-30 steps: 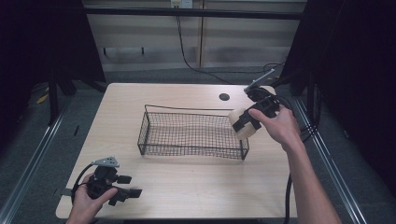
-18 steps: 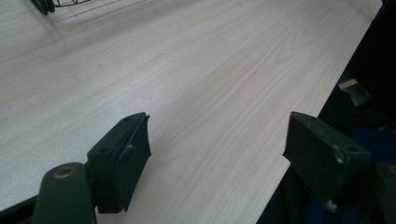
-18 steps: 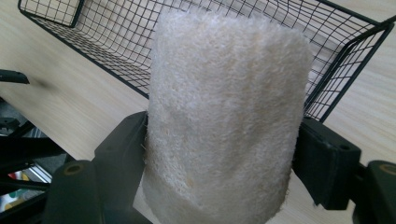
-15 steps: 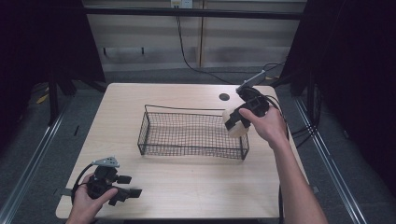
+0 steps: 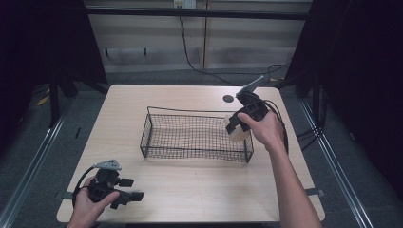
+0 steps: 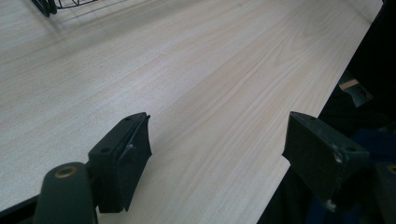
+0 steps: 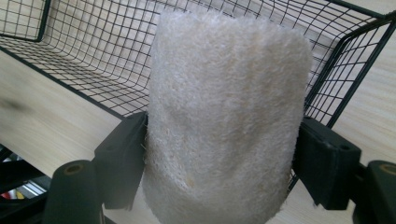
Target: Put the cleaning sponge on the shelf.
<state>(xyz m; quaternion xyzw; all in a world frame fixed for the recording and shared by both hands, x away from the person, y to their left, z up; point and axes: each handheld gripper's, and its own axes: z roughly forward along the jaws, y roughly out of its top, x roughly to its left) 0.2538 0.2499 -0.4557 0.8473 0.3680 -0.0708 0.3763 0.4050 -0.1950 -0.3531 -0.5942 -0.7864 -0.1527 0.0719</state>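
Over the right end of the wire basket (image 5: pixel 196 135), the right gripper (image 5: pixel 236 124) had carried its clamped loofah sponge (image 7: pixel 224 116) inward from outside, probably for release; the left gripper (image 6: pixel 219 158) rested open-jawed on the desk (image 5: pixel 190 190).

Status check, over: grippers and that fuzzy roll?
Right gripper shut on cream fuzzy roll, above black wire basket corner. Left gripper open, idle. Nothing blocking.

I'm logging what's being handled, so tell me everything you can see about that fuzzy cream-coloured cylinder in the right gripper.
The fuzzy cream-coloured cylinder is a stubby roll with a coarse, fibrous, loofah-like surface, off-white with faint yellowish patches. The right gripper clamps it, one black jaw pressed to each side. It is held in the air at the right end of the black wire basket, over that end's rim. Whether it touches the wire cannot be told.
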